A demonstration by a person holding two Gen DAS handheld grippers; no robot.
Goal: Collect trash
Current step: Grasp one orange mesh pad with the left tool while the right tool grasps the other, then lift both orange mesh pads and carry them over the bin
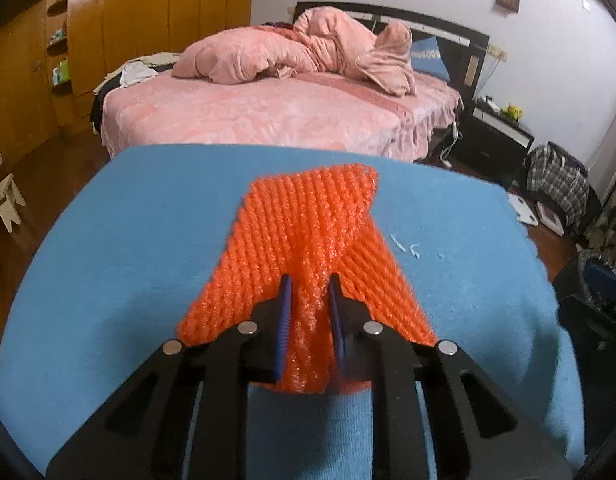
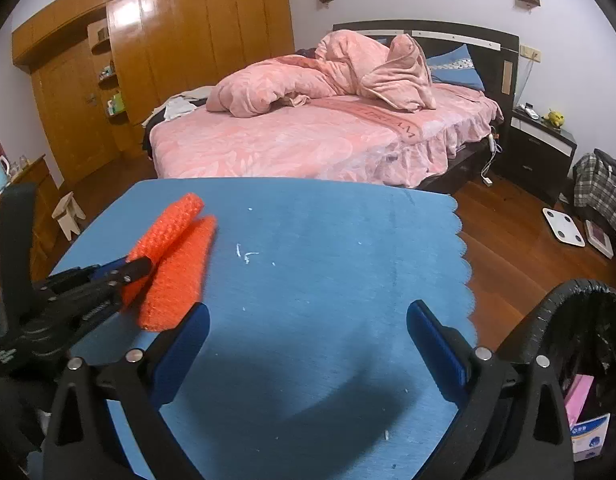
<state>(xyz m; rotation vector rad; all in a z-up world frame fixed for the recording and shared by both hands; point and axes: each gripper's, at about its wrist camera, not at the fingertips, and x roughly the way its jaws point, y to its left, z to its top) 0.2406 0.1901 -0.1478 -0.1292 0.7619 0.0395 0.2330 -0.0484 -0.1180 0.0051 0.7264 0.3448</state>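
Observation:
An orange foam net (image 1: 308,236) lies folded on the blue-covered table (image 1: 127,248). My left gripper (image 1: 311,282) is shut on the net's near middle, which bunches between the blue pads. In the right wrist view the net (image 2: 175,256) sits at the table's left with the left gripper (image 2: 141,268) on it. My right gripper (image 2: 308,312) is open and empty above the table's near middle (image 2: 328,240). Small white scraps (image 2: 243,254) lie on the cloth right of the net.
A black bin (image 2: 564,320) with a liner and some boxes inside stands at the table's right. A pink bed (image 2: 308,136) lies beyond the table. A nightstand (image 2: 540,152), a scale (image 2: 564,226) and a small stool (image 2: 67,214) stand on the wooden floor.

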